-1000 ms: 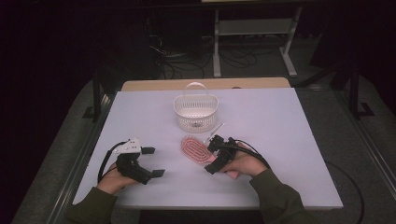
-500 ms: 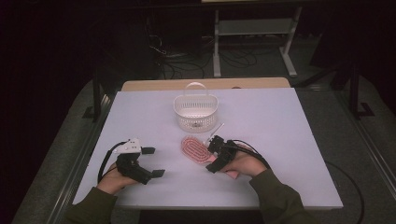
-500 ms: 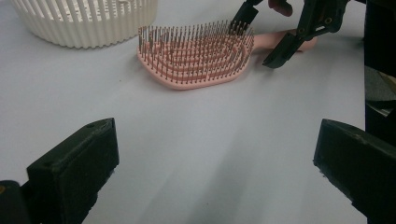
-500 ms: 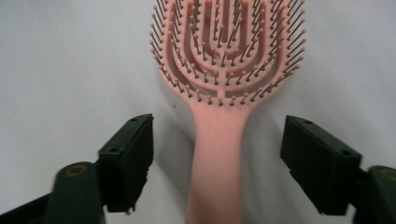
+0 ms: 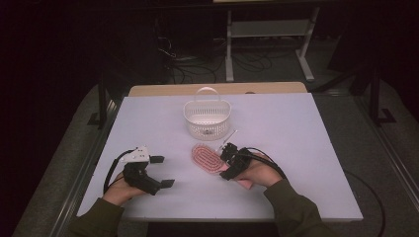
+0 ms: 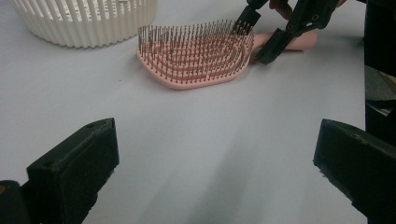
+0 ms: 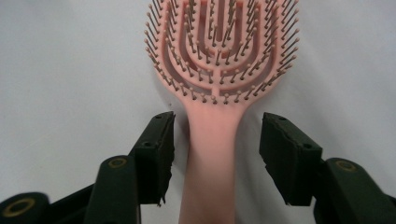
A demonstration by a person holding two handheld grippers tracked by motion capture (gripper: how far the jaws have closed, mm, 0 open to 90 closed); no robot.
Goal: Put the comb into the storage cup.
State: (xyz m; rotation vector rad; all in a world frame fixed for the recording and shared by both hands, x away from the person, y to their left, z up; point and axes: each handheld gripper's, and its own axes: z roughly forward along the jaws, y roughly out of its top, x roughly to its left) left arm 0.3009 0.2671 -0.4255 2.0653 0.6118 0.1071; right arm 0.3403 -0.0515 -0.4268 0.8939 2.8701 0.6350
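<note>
My right gripper (image 5: 228, 157) rests low on the table (image 5: 306, 148), its two black jaws on either side of the handle of a pink hairbrush (image 5: 207, 158). In the right gripper view the jaws have just been closing in, and the handle lies between them with a gap on each side; the pads do not yet press on it. That hairbrush (image 7: 219, 60) lies flat with its bristles pointing up, the oval head stretching away from my jaws and the handle running back toward my right hand (image 5: 257, 174). From the left gripper view the hairbrush (image 6: 196, 56) appears side-on, and my right gripper (image 6: 280, 28) sits at its handle end. My left gripper (image 5: 160, 171) rests on the table well apart from the brush, toward the left edge, held in my left hand (image 5: 121, 190); its jaws are spread wide with nothing but bare table between them. Beyond the brush head, near the middle of the table, stands a white slatted basket (image 5: 207, 114) with a handle arched over it; the brush head lies near it but apart. A thin light stick (image 5: 230, 136) lies on the table just beside the basket's right side; I cannot tell what it is.
</note>
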